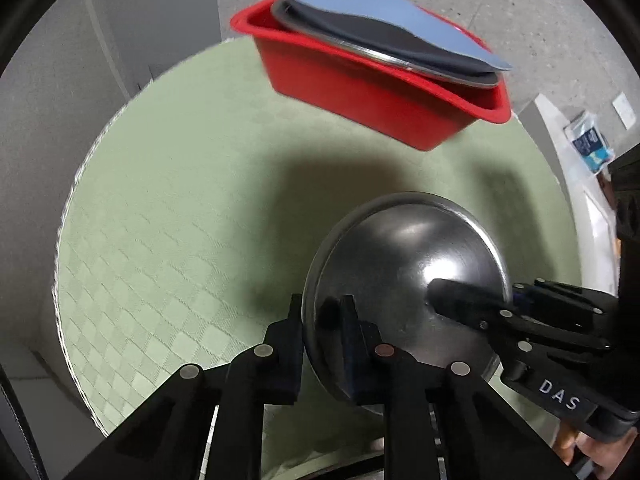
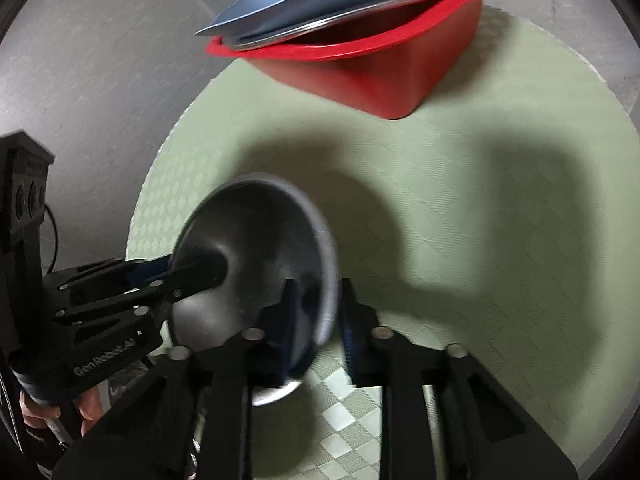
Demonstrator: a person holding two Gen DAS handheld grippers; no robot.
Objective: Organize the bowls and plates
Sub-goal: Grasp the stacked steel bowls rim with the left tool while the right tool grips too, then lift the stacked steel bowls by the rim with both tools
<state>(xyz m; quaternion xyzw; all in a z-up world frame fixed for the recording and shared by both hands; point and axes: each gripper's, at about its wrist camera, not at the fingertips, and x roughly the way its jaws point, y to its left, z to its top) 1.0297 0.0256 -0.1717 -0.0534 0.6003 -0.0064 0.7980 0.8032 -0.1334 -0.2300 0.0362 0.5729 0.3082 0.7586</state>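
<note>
Left wrist view: steel bowl [image 1: 404, 280], tilted on edge over a round desk [image 1: 180, 220] with a pale green checked cloth. Left tool [image 1: 322, 312] clamped on the bowl's rim, one finger inside and one outside. Right tool [image 1: 452, 300] enters from the right and pinches the opposite rim; "DAS" is printed on its body.

Right wrist view: the same bowl [image 2: 256, 264], blurred, with the right tool [image 2: 316, 300] closed across its rim and the left tool [image 2: 192, 268] gripping its far edge from the left.

Red tub [image 1: 372, 92], at the far edge of the desk and well apart from the bowl, holds a steel plate [image 1: 380, 58], a dark plate [image 1: 384, 34] and a blue plate [image 1: 360, 4], stacked aslant and jutting past its rim.
</note>
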